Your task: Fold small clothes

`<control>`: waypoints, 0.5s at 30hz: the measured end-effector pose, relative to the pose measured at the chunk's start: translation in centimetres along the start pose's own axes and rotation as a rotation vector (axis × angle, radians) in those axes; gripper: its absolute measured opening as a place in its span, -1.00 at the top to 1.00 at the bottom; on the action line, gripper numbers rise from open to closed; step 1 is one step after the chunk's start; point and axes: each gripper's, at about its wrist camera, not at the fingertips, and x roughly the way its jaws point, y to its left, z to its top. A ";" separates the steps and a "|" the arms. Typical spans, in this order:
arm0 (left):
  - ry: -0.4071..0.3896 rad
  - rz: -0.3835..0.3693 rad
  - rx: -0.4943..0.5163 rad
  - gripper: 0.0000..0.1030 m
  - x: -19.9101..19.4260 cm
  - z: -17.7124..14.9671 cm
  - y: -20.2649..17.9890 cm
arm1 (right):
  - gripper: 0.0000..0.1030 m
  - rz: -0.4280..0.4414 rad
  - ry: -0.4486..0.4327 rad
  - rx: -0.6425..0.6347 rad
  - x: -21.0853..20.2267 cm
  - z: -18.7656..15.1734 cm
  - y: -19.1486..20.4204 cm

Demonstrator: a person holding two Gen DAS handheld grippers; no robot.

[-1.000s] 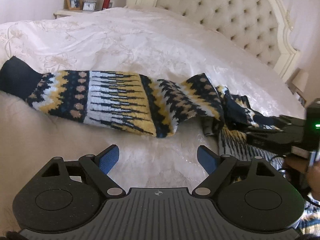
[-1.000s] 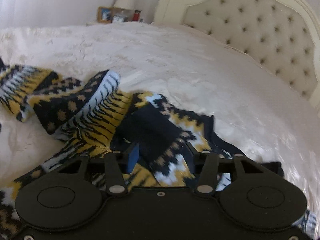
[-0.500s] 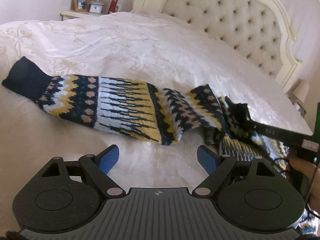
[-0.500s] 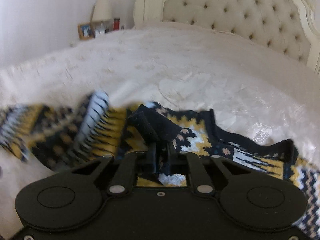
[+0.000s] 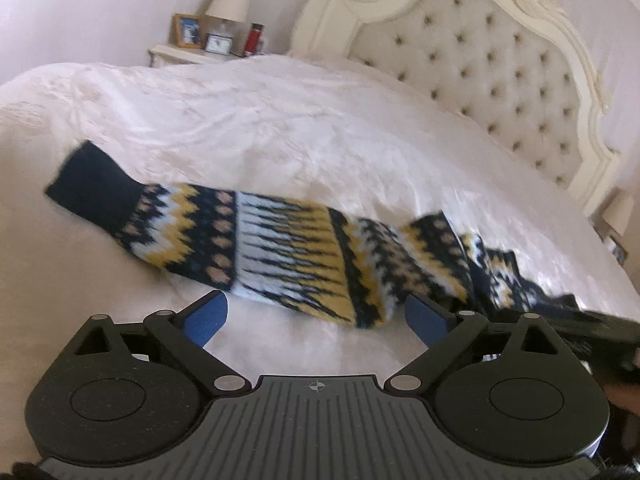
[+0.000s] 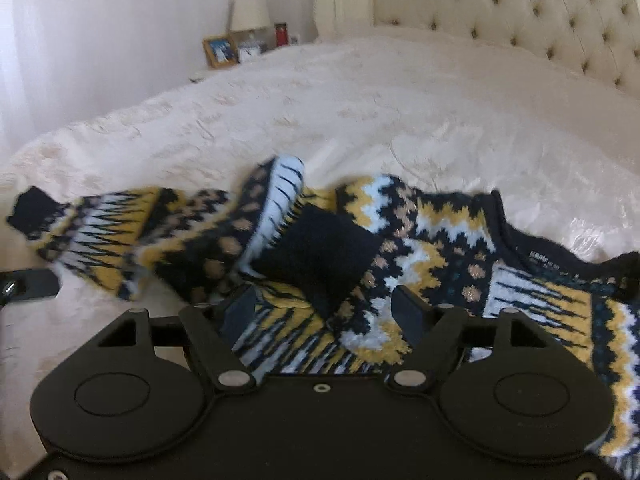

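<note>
Nearest in the left wrist view, the left gripper (image 5: pixel 316 316) is seen with its jaws spread wide and opening further; its blue pads (image 5: pixel 206 316) are clear of any cloth, and only the near edge of a sleeve (image 5: pixel 256 244) lies in the gap beyond them. In the right wrist view, the right gripper (image 6: pixel 324 312) is seen with its jaws apart and opening; a dark navy cuff (image 6: pixel 320 252) lies between them, untouched by the pads as far as can be told.

The sweater (image 6: pixel 460 248), knitted in navy, yellow and white bands, is spread on the white bedspread (image 5: pixel 280 120). One sleeve is stretched flat to the left, ending in a navy cuff (image 5: pixel 92 188). The other sleeve is folded over the body, its cuff resting on the chest, and the neckline with its label (image 6: pixel 536 254) is seen to the right.

Farther back, a cream tufted headboard (image 5: pixel 492 68) is seen. Beside it stands a nightstand (image 5: pixel 180 54) on which a lamp (image 5: pixel 230 0), a picture frame (image 5: pixel 188 30) and a red bottle (image 5: pixel 254 38) are set.
</note>
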 end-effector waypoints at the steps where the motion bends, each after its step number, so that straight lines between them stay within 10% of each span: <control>1: -0.003 0.006 -0.015 -0.88 -0.2 0.3 0.4 | -0.58 0.006 -0.007 -0.002 -0.5 0.0 0.0; 15: 0.126 0.013 -0.346 -0.78 3.8 3.9 8.4 | -0.74 0.139 -0.044 0.102 -8.8 -1.7 -1.2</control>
